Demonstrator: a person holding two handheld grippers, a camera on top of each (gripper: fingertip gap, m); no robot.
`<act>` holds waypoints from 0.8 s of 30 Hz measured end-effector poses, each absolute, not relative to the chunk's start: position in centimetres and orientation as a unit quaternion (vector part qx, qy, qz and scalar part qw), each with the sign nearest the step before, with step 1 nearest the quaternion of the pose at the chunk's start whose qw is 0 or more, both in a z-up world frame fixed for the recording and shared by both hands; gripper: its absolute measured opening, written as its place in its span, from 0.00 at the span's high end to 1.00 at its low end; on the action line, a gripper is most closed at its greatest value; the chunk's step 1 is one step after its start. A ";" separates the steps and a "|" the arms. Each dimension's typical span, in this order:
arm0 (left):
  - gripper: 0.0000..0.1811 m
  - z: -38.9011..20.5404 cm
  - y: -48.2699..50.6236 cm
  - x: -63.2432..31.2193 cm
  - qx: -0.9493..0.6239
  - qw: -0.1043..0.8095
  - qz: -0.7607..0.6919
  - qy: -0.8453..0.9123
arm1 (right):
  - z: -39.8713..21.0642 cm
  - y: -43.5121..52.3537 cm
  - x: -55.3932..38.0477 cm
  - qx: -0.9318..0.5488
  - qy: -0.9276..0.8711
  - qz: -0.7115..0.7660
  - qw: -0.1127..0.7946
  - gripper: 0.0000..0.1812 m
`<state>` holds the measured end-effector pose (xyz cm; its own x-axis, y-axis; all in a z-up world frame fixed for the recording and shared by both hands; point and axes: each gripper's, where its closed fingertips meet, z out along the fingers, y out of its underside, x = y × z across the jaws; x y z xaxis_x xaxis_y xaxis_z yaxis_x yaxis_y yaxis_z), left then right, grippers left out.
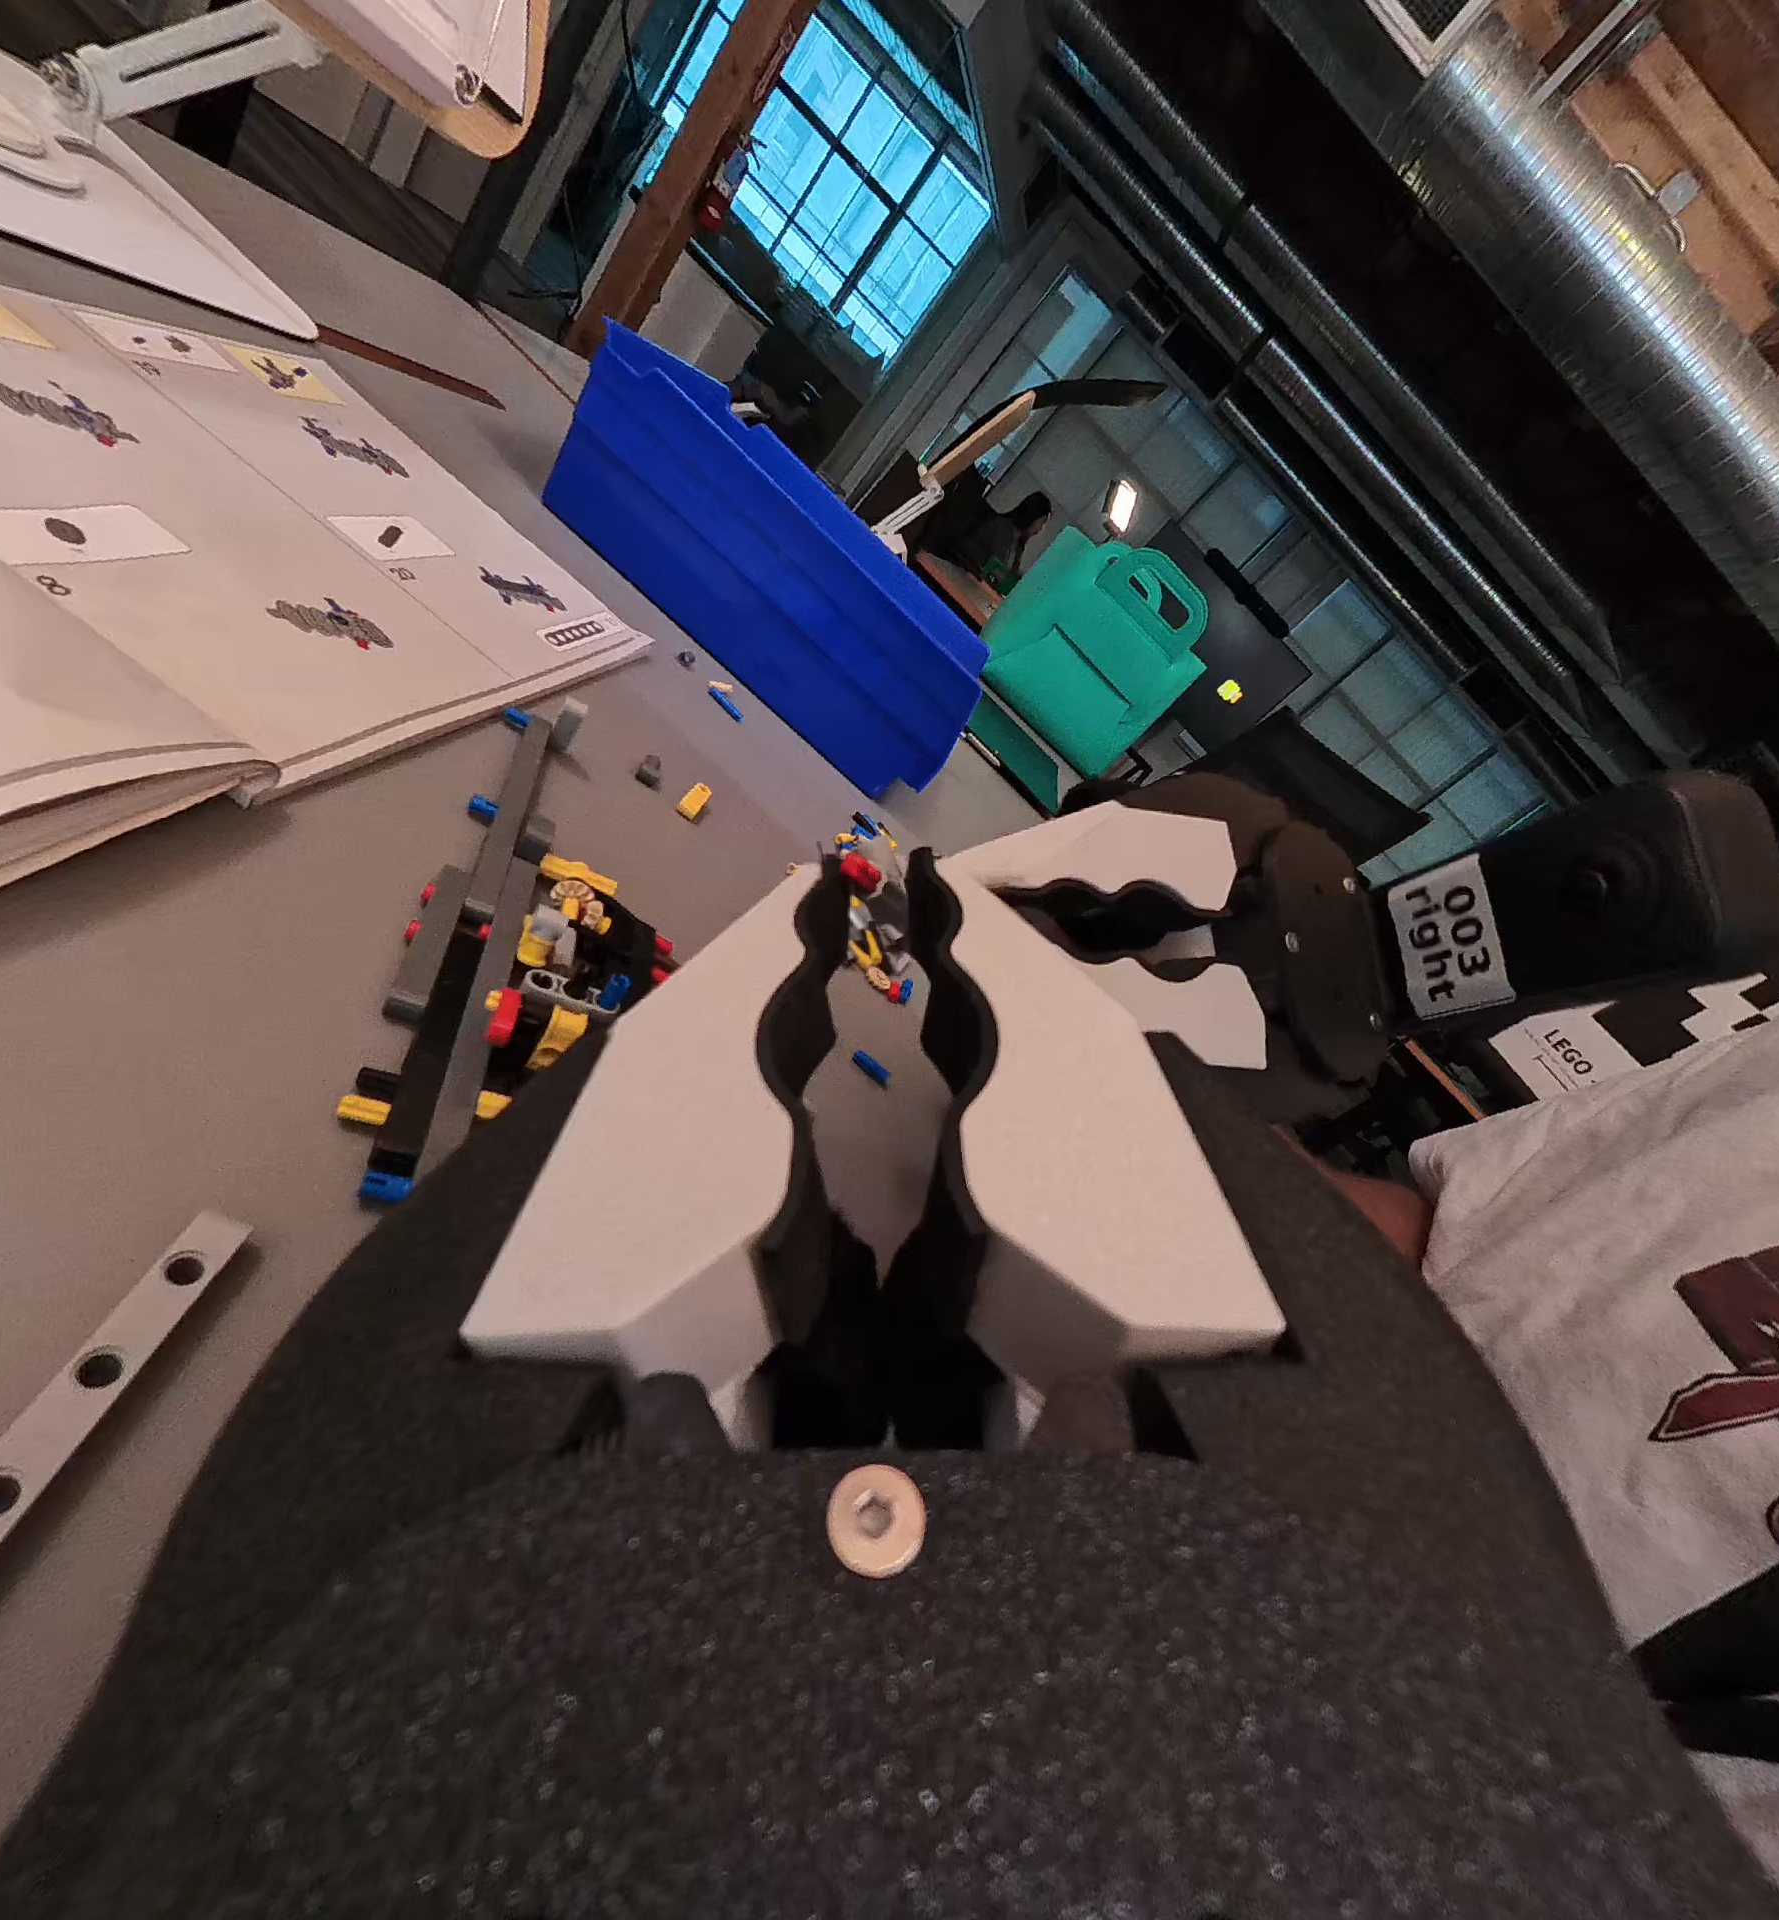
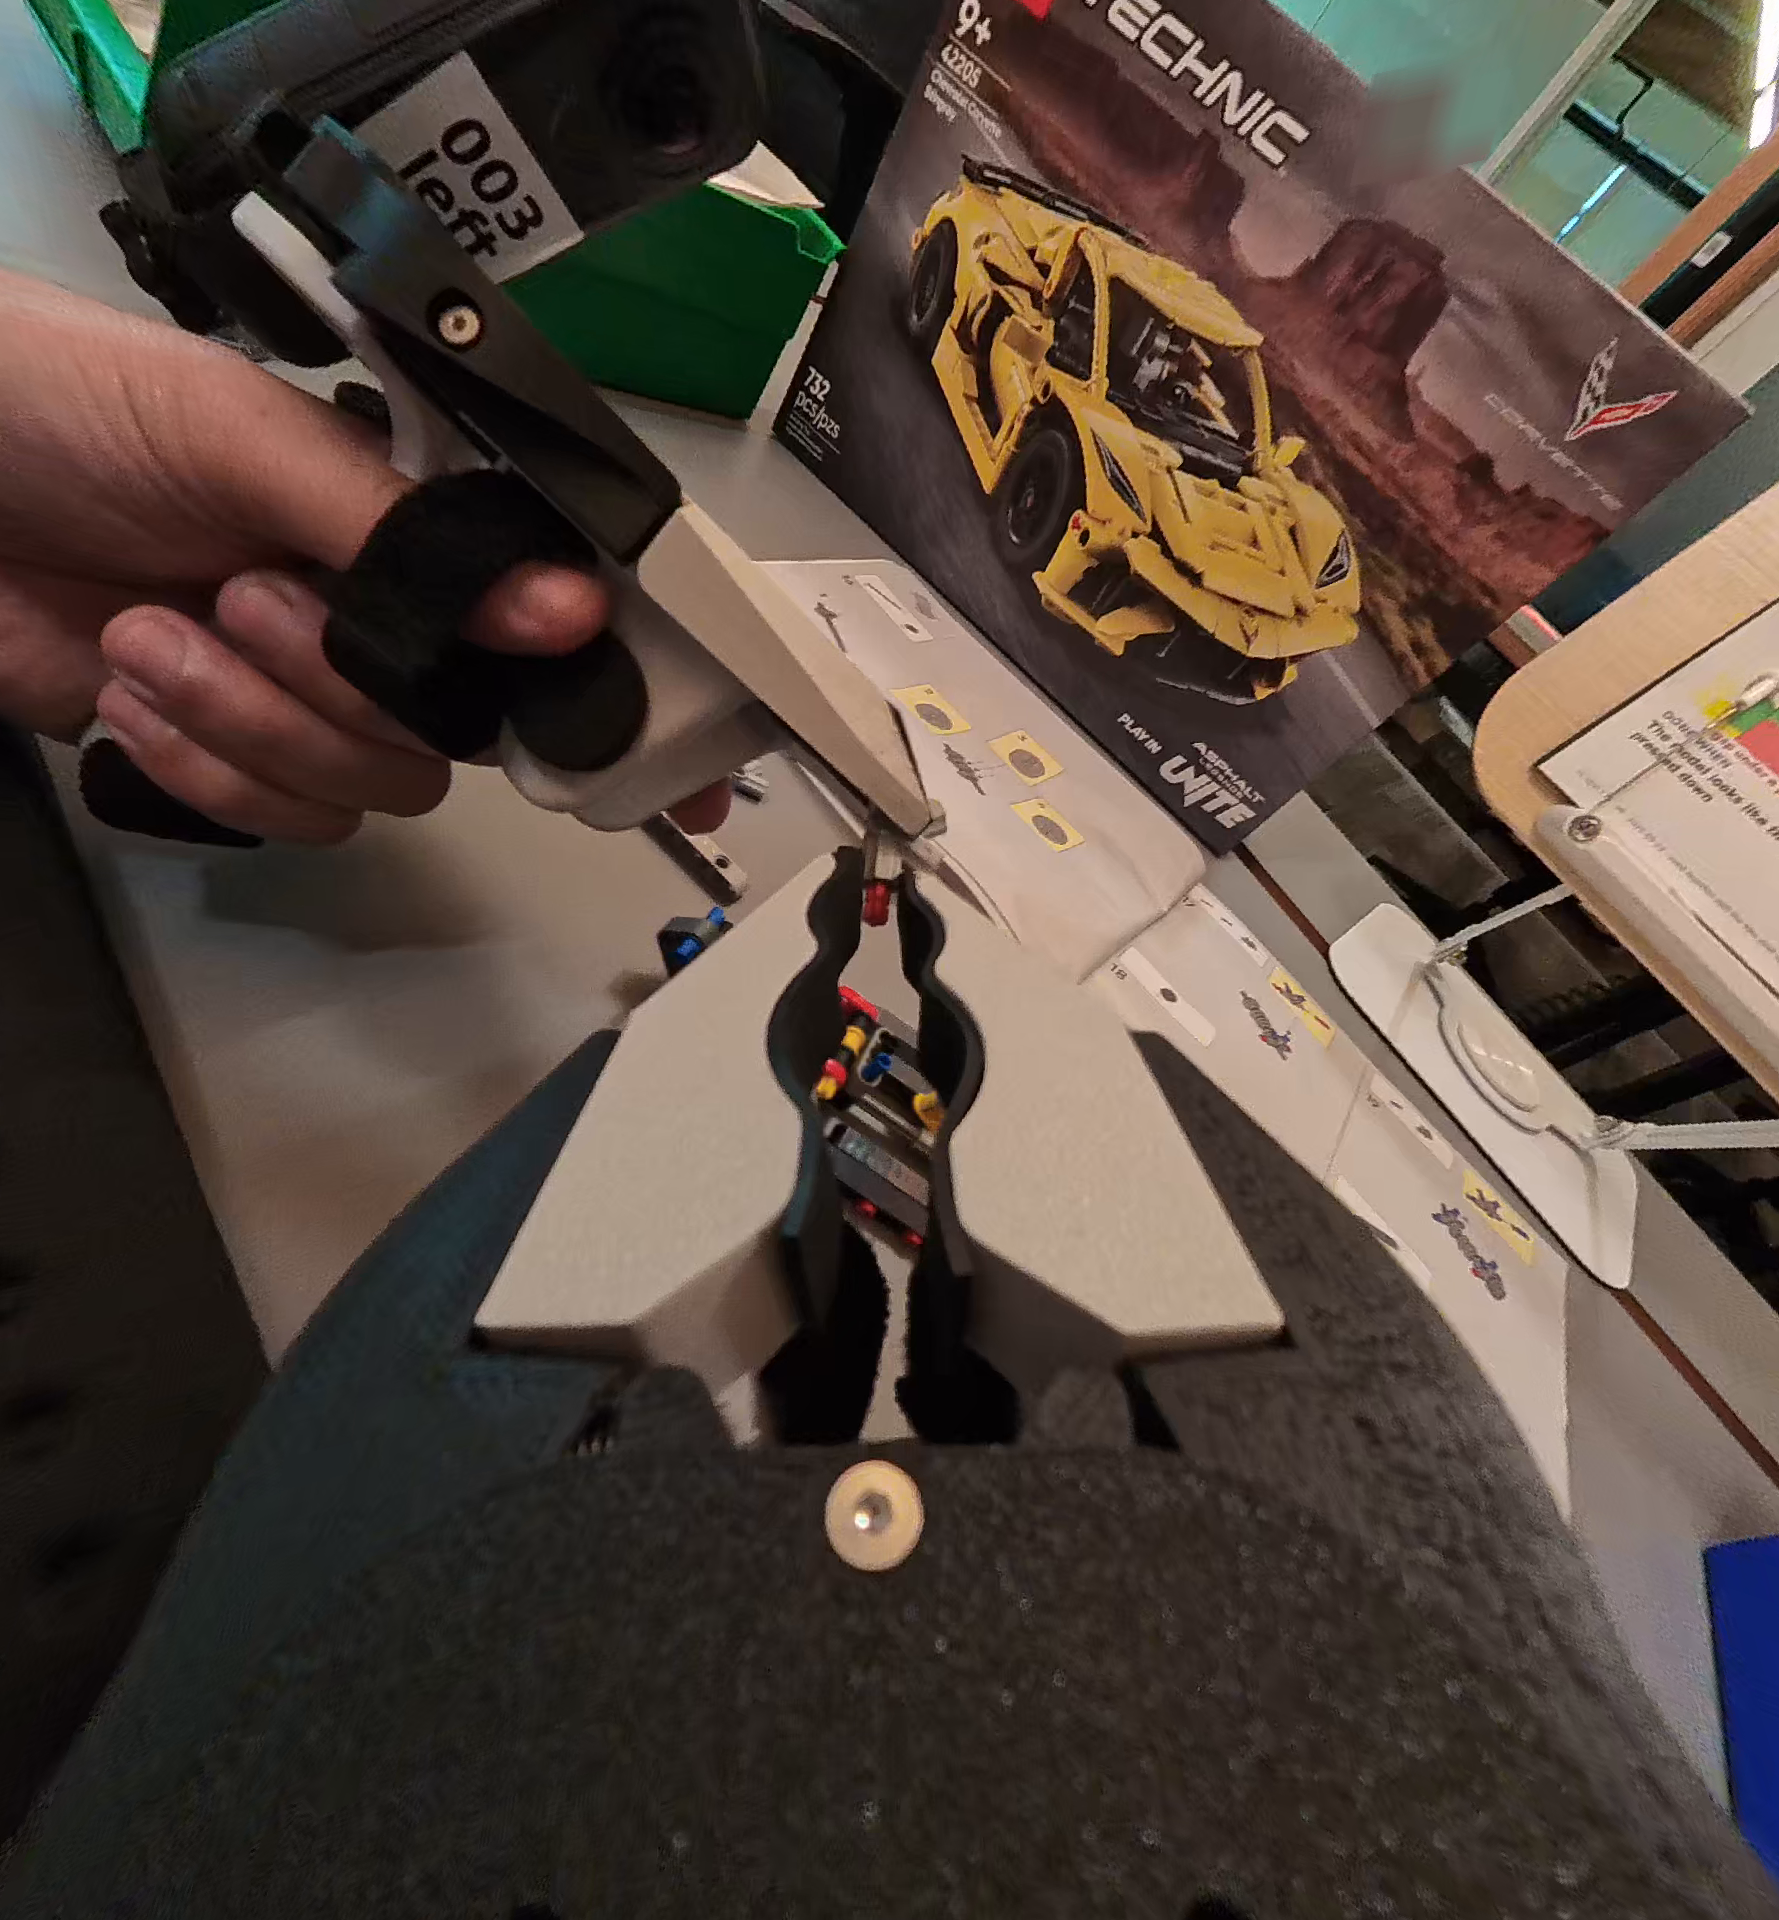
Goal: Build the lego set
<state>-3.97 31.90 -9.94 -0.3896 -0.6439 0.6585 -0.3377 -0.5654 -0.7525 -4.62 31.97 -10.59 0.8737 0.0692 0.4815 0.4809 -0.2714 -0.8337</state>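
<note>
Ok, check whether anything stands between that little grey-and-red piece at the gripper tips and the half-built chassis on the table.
Nothing visible blocks it. The grey-and-red piece hangs from the left gripper, with the right gripper tips flanking it. The chassis lies on the table beyond, with only open space between.

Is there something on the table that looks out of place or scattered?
Yes. Small loose plastic bricks, blue, yellow and grey, lie scattered on the grey table between the open instruction booklet and the blue plastic bin, apart from the half-built black and grey chassis. They could get lost.
</note>
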 end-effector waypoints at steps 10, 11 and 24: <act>0.96 -9.4 31.3 -4.2 -0.520 0.119 -0.707 0.463 | -10.2 32.0 -4.8 -0.764 -0.158 -0.184 0.598 0.97; 0.96 -9.3 31.4 -4.2 -0.518 0.125 -0.707 0.465 | -10.2 32.1 -4.9 -0.766 -0.149 -0.171 0.601 0.97; 0.96 -8.6 29.6 -5.3 -0.458 0.161 -0.689 0.538 | -9.5 29.2 -5.7 -0.760 -0.071 0.110 0.637 0.87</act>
